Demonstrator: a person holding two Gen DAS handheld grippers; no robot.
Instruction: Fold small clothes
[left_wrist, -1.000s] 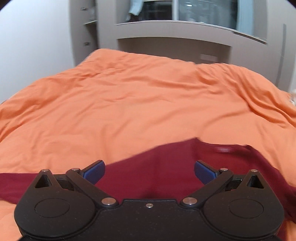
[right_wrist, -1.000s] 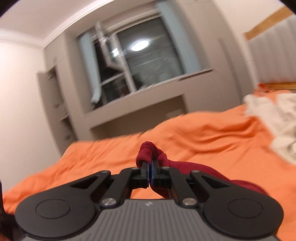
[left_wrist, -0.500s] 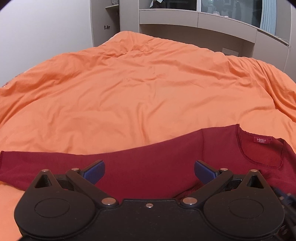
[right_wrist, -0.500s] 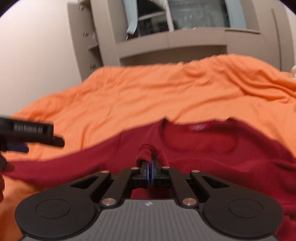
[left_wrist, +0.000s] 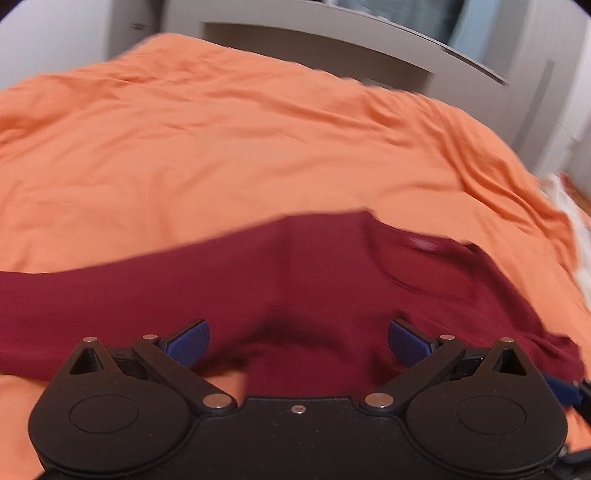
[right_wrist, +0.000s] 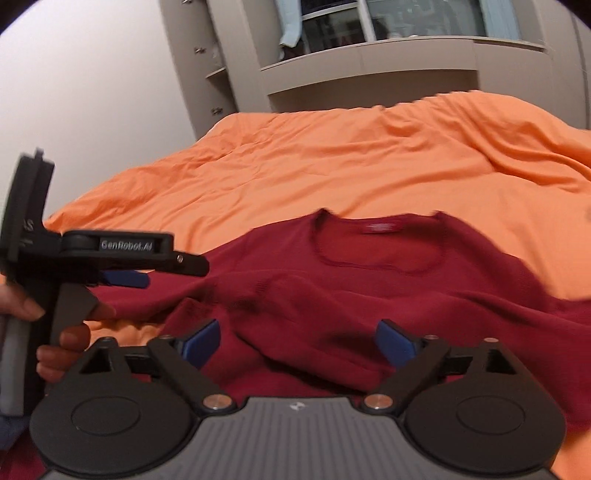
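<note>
— Lying flat on the bed (right_wrist: 332, 162), the maroon top (right_wrist: 369, 295) has its neckline toward the far side, with one sleeve running off to the left.

— How are its edges?

— The far edge is fairly straight against the orange cover (left_wrist: 221, 147). The near part is rumpled, with folds bunched between the fingers of the right gripper (right_wrist: 297, 343). A patch of orange shows at the near left, under the sleeve.

— And the grippers?

— Both stand wide open, holding nothing. The left gripper (left_wrist: 297, 339) hovers over the near part of the top; from the right wrist view it appears at the left edge, in a hand (right_wrist: 55, 332), its blue pad (right_wrist: 125, 278) above the sleeve.

— Room to move?

— A broad stretch of wrinkled orange cover lies beyond the top, far and left. At the far right of the bed, pale cloth (left_wrist: 565, 206) lies on the cover, well apart from the top.

— The room?

— Beige built-in cabinets (right_wrist: 369, 66) run along the far wall, with a window (right_wrist: 406, 18) above and a plain wall (right_wrist: 92, 92) on the left. The left wrist view is blurred.
</note>
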